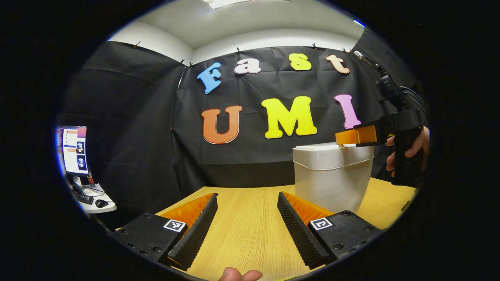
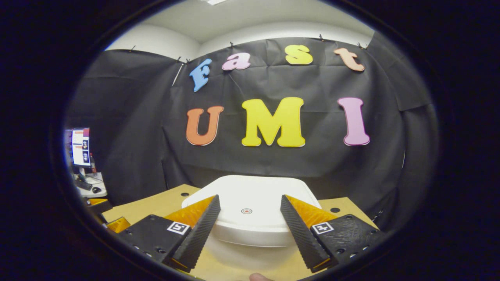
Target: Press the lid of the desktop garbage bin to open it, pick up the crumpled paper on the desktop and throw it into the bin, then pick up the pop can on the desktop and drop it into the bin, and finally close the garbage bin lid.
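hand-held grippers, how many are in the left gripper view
2. The left hand-held gripper, open, sits low over the wooden table. The right hand-held gripper is at the right, held by a hand over the lid of the garbage bin.

One bin (image 1: 332, 175), lid (image 2: 250, 203) shut; two tongs (image 1: 246, 230) (image 2: 248, 230); perhaps one monitor (image 1: 75, 150).

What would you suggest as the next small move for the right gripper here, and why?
Probably lower the right gripper straight down to press the lid. The bin looks closed, and the open gripper hangs just above the lid, its fingers either side of the small round mark.
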Action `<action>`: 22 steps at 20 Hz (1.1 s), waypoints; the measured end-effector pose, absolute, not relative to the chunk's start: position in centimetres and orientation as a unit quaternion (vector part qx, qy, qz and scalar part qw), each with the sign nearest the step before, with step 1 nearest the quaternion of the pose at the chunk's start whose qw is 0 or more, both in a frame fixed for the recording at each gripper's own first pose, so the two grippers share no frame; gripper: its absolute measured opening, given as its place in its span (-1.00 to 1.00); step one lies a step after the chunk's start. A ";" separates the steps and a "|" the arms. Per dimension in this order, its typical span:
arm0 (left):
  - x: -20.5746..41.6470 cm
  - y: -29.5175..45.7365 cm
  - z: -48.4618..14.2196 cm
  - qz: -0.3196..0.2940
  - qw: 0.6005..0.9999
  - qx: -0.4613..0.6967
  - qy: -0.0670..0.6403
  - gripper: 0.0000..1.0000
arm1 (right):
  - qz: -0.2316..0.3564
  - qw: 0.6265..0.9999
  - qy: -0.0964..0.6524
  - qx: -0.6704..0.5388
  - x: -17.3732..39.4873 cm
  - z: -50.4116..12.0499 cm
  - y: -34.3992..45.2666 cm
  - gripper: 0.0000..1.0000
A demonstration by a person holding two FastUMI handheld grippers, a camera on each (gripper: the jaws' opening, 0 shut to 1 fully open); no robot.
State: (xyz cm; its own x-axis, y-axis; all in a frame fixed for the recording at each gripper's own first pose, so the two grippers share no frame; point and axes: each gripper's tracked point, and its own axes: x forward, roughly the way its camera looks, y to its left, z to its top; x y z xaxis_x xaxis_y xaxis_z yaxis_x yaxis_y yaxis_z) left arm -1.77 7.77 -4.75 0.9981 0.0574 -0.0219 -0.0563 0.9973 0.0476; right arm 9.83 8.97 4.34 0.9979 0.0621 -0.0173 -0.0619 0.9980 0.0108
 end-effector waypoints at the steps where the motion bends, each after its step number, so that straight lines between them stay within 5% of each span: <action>1: -1.9 7.3 -4.4 0.028 0.999 0.021 0.005 0.99 | 0.027 1.000 -0.003 0.003 9.7 4.6 8.5 0.97; 10: -1.2 1.9 -2.2 0.015 1.000 -0.016 -0.003 0.99 | 0.051 0.996 -0.073 -0.024 4.0 3.8 5.7 0.91; 22: 0.0 -1.9 -0.1 0.007 0.999 -0.021 -0.035 0.98 | -0.026 0.997 -0.069 0.028 0.0 -2.8 -2.4 0.90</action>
